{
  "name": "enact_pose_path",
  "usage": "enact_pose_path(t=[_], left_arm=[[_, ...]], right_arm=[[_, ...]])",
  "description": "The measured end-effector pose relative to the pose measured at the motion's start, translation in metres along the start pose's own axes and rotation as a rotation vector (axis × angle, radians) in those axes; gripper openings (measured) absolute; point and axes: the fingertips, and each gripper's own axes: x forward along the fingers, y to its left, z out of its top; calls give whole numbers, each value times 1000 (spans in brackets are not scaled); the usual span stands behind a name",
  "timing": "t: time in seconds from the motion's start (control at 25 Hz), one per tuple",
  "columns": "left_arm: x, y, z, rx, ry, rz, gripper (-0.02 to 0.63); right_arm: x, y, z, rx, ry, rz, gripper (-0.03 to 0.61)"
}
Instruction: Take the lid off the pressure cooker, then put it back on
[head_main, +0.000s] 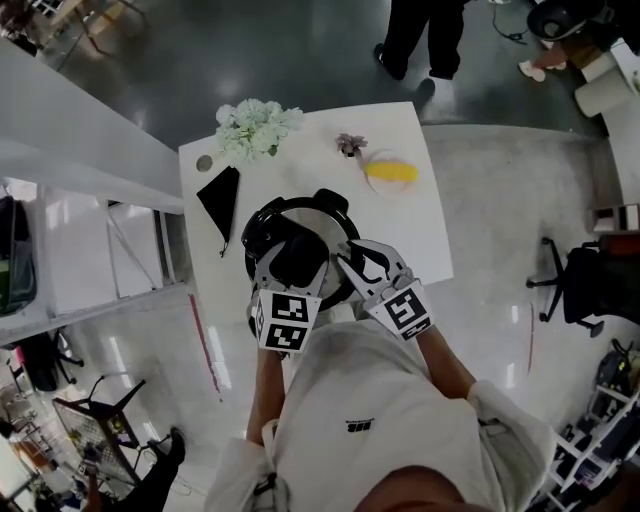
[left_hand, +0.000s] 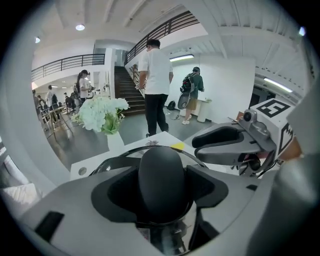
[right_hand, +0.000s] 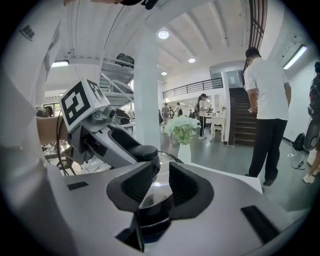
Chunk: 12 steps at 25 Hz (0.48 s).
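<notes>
A pressure cooker (head_main: 338, 218) with a shiny lid (right_hand: 156, 196) stands at the near middle of the white table (head_main: 425, 240). The lid's black handle (left_hand: 162, 172) rises between the jaws of my left gripper (left_hand: 162, 187). These jaws stand wide around it, and I see no pad pressing on it. In the head view the left gripper (head_main: 292, 262) sits over the lid's centre. My right gripper (head_main: 358, 258) hovers at the cooker's right rim. Seen in its own view, my right gripper (right_hand: 159, 185) has its jaws a little apart over the lid, with nothing between them.
A vase of white flowers (head_main: 255, 128), a black pouch (head_main: 222, 195), a small dried flower (head_main: 350, 145) and a yellow object (head_main: 390, 172) lie on the table's far half. A person (head_main: 420, 40) stands beyond the table. An office chair (head_main: 580, 285) is at the right.
</notes>
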Motion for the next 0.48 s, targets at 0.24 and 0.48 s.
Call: enact_pose_path(t=[0.24, 0.48], left_arm=[[7, 2, -3, -26, 26, 16, 298], [8, 1, 0, 0, 27, -9, 288]], right_arm=[[-1, -5, -2, -4, 11, 58, 101], [1, -6, -2, 0, 5, 77, 101]])
